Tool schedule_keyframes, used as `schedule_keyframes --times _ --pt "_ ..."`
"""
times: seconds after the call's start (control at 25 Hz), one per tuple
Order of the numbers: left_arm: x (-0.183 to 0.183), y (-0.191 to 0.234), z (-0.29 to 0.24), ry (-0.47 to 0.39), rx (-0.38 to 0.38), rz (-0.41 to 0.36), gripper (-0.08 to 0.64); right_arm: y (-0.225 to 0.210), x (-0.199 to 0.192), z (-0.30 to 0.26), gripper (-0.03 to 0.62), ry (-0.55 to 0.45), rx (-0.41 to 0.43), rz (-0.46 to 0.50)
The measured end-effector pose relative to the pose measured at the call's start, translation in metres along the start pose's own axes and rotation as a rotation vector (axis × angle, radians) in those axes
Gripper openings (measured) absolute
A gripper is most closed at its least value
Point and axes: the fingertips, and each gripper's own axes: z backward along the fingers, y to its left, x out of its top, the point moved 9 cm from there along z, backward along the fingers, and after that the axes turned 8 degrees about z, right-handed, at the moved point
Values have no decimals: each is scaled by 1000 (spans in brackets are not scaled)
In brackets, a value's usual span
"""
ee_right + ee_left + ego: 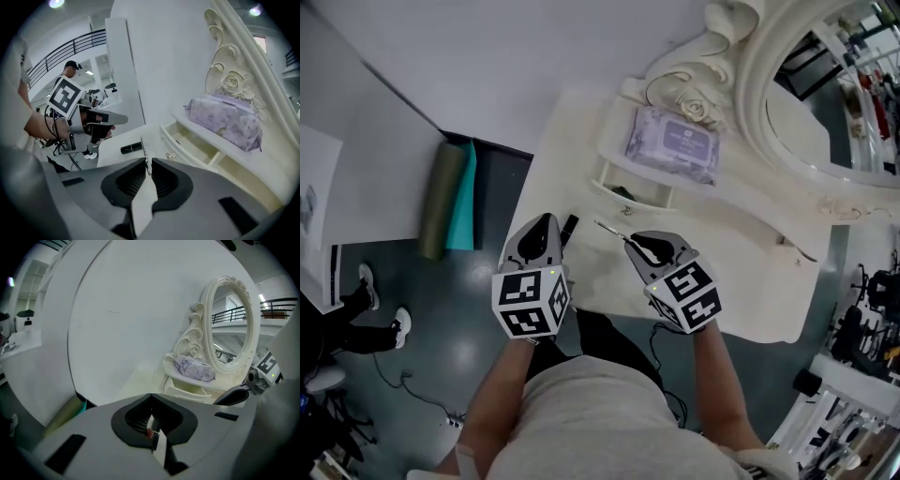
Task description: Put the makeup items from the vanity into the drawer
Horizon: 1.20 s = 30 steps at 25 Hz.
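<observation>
Grey shirt (600,412), grey hand-held grippers (547,221) (631,242), black-and-white marker cubes (532,302) (686,295).

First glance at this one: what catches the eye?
The ornate white mirror towers at the back right of the vanity, a purple wipes pack beside it above an open drawer. In front, the right tool pinches a thin stick, the left tool a small red-tipped item, and a black tube lies between them.

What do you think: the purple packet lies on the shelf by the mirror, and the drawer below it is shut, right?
The drawer is open, not shut, as the right gripper view shows. The purple packet does lie on the shelf by the mirror, above it.
</observation>
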Motion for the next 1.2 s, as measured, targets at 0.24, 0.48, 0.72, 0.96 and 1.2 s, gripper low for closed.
schedule_keyframes --times 0.24,0.48,0.72,0.96,1.2 --pt "19 -10 -11 -32 -9 0 3 -25 16 9 51 -15 -48 8" --pt "29 -23 -25 -34 -22 -13 5 -50 25 11 51 -19 -71 19" --pt "36 -30 -38 -34 -17 -14 5 -69 29 5 52 -13 -75 25" --pt "35 -32 -48 -22 -4 -13 3 -80 27 -2 52 -5 -77 18" --pt "32 -34 -55 -12 0 -13 5 -87 24 -6 52 -22 -80 -22"
